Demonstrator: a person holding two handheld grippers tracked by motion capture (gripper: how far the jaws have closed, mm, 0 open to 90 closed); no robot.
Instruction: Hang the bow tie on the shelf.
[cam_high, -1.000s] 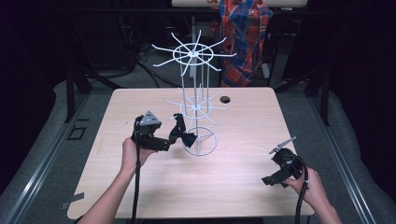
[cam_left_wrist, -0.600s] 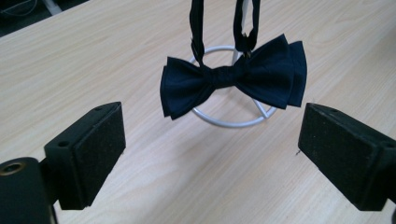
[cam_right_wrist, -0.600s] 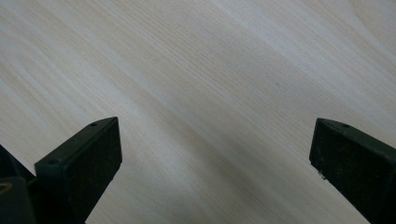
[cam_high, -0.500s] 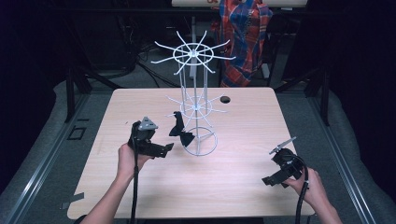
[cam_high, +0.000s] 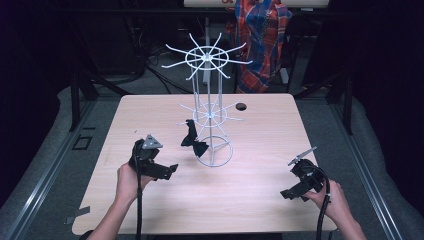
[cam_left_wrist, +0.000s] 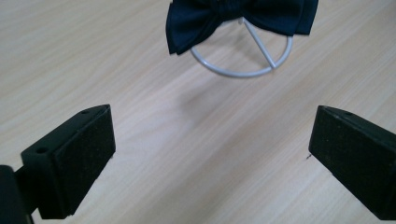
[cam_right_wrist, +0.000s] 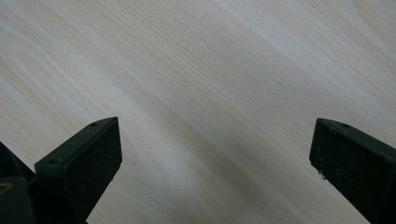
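Tabletop: bow tie (cam_high: 194, 141) hanging lengthwise, wings down.

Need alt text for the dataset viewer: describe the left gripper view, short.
A dark bow tie hangs at the top of the view over the white wire stand's round base. Below, the left gripper has its two black jaws wide apart, nothing between them, above the pale wooden table.

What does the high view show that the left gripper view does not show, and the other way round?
High view alone: the whole white wire display stand with spoked tiers, the right gripper, a person in a plaid shirt behind the table. Left gripper view alone: the left gripper seen close, its jaws wide apart above bare wood. Both: the dark navy fabric bow tie at the stand's ring base, and the light wooden table.
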